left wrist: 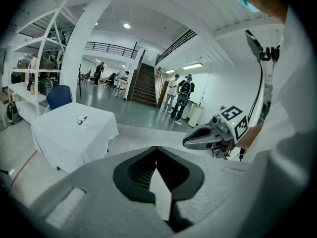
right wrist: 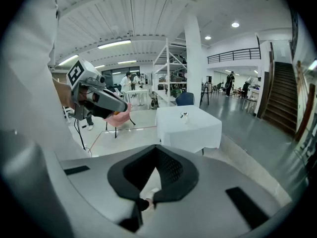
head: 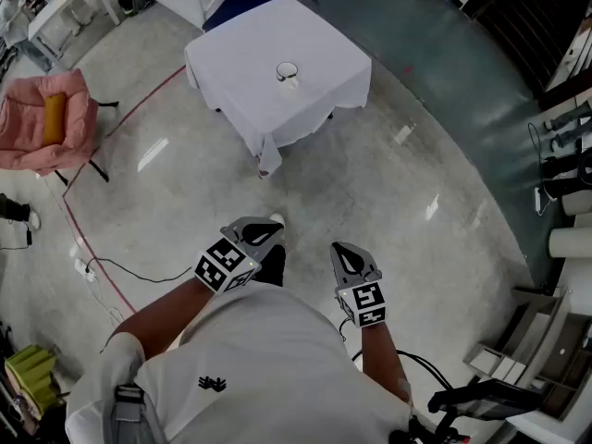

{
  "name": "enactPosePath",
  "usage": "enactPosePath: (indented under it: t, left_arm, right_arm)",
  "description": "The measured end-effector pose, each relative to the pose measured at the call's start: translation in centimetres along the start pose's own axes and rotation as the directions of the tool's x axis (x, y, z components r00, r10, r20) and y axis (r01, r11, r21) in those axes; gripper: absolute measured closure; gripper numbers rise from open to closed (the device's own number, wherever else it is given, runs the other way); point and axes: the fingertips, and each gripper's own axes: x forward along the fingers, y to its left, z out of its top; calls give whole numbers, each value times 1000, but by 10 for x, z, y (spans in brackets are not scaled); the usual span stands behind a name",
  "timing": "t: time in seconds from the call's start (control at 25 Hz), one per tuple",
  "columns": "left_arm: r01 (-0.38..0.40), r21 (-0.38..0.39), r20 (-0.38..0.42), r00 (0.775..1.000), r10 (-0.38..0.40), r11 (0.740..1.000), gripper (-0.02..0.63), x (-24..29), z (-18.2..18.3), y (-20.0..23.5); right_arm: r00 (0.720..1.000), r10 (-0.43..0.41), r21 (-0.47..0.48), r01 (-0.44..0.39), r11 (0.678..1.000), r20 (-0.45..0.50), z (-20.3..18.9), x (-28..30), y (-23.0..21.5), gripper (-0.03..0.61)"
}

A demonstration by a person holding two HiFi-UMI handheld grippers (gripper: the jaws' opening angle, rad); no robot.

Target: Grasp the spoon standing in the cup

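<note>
Polished concrete floor (head: 370, 174) of a big open hall, person standing on it, seen from above in a white shirt. One tabletop (head: 250, 54) under a white cloth stands far off, ahead and slightly left. One cup (head: 288, 72) sits alone near the middle of that tabletop, probably so it can be reached from any side. The spoon should be standing in the cup, but it is too small from here to tell apart from the cup.

Two grippers. The left gripper (head: 259, 234) and right gripper (head: 348, 259) are both held low, close to the body, side by side and pointing toward the tabletop. Left gripper: jaws closed together, nothing between them. Right gripper: jaws closed together too, empty. That fits a carry pose: nothing to grab within reach, both well apart from the cup.

The task is not really started. My read is that the person has to walk up to the tabletop first, then open one gripper and bring it over the cup.

Other counts:
- one pink chair (head: 28, 123) far left, with one orange cushion (head: 54, 118) on it
- one blue chair (left wrist: 59, 96) just behind the tabletop
- one staircase (left wrist: 144, 86) at the far wall
- several people in the far background, too small to count for sure

A red line (head: 92, 248) marks the floor on the left.
</note>
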Motion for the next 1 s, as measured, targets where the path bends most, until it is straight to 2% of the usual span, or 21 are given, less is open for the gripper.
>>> enactPosePath:
  t: [0.2,0.36,0.48,0.68,0.76,0.8,1.0]
  left_arm:
    - [10,-14,50,999,-9,1000,601,22,63,132]
    - [13,3,117,993,-13,1000,601,57,128,212]
    - [-36,3,121,992,35,999,601,83,158,263]
    - [-133,-80,135,981,143,988,601,108,177,353]
    - [-202,-127,135,966,219,971,601,123,185,391]
    - [-244,-151,135,955,265,958,601,132,190,411]
    - [-416,-258,128,880,457,872,601,174,231,515]
  right_arm:
    - [999,-18,-37,17,999,-32,79,103,-37,572]
    - [998,-13,-95,8,995,-55,136,172,-107,572]
    - [999,10,-106,-14,994,-44,167,216,-156,572]
    - [991,120,-186,-128,974,-52,209,312,-213,571]
    - [982,180,-227,-189,955,-63,225,353,-243,569]
    - [975,210,-254,-221,942,-69,232,373,-260,547]
    - [941,324,-393,-334,857,-94,273,475,-347,513]
